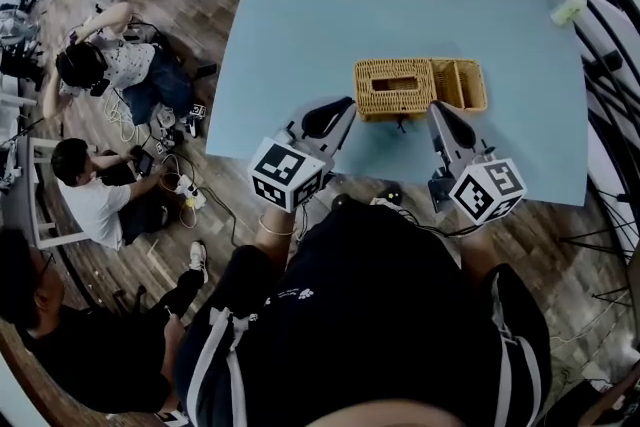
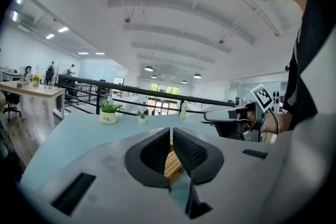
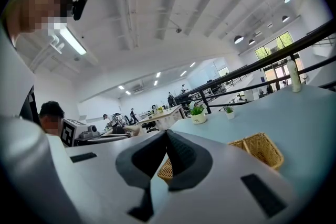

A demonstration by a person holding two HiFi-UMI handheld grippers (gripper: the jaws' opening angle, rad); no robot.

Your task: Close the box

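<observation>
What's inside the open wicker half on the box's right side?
Only woven floor shows in the open half; it looks empty. Whatever lies under the slotted half is covered.

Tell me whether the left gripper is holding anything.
No, the left gripper has its jaws together with nothing between them.

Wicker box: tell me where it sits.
In the head view the wicker box lies on the blue table, toward its near edge, just beyond the left gripper and right gripper.
</observation>
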